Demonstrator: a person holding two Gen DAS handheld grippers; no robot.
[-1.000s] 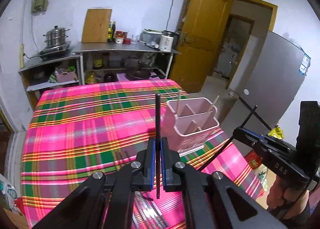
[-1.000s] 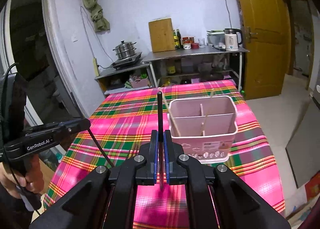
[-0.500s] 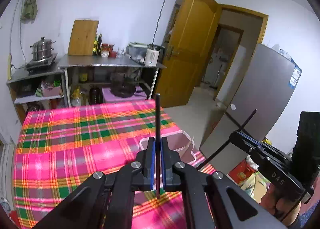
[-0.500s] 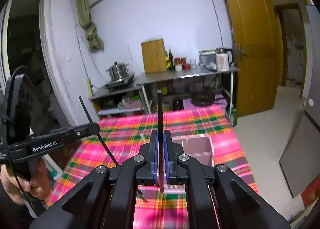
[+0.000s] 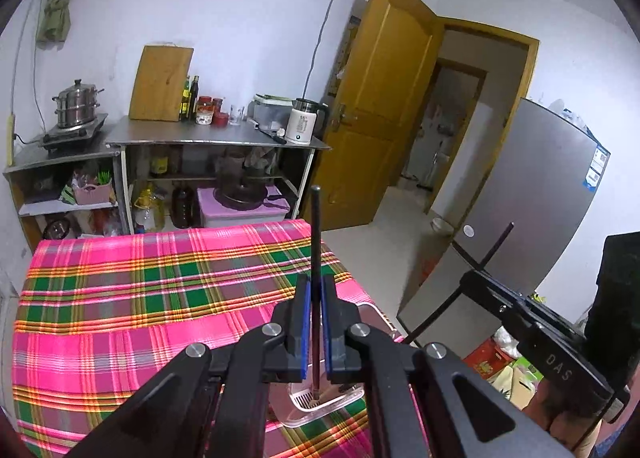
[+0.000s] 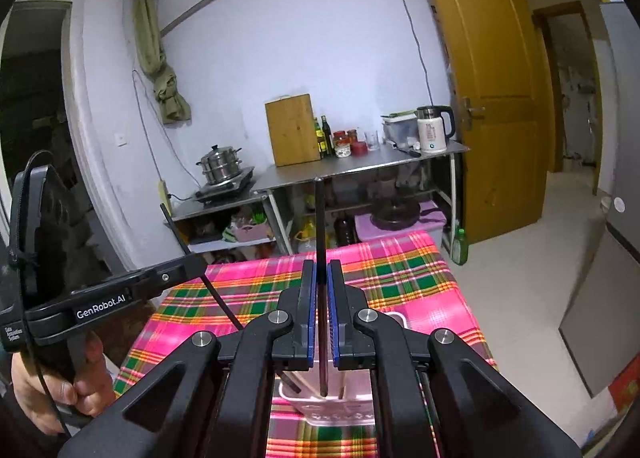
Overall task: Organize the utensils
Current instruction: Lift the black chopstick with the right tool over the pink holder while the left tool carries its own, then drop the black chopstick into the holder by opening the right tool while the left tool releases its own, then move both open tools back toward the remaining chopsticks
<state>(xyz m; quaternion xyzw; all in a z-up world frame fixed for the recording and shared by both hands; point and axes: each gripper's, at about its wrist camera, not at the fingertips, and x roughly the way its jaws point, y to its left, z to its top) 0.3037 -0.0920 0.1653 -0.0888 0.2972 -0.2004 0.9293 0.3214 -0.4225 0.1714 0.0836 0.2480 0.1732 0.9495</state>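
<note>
My left gripper [image 5: 315,286] is shut on a dark chopstick [image 5: 316,226] that stands upright between its blue pads. Its lower tip hangs over the pink utensil holder [image 5: 320,408], which is mostly hidden under the fingers. In the right wrist view my right gripper [image 6: 320,270] is shut on a second dark chopstick [image 6: 319,218], whose tip also hangs above the holder [image 6: 344,408]. Several pale sticks stand in the holder. Each gripper shows in the other's view: the right one [image 5: 478,282] at the right, the left one [image 6: 188,260] at the left, held by a hand [image 6: 80,382].
The holder stands on a table with a pink plaid cloth [image 5: 140,298], near its right edge. Behind the table are steel shelves [image 5: 208,138] with a kettle, jars, a cutting board and a steamer pot. A yellow door [image 5: 376,118] and a grey fridge [image 5: 532,198] are at the right.
Both grippers have risen with their chopsticks. The holder has dropped from the middle of both views to under the fingers, and more of the room shows.
</note>
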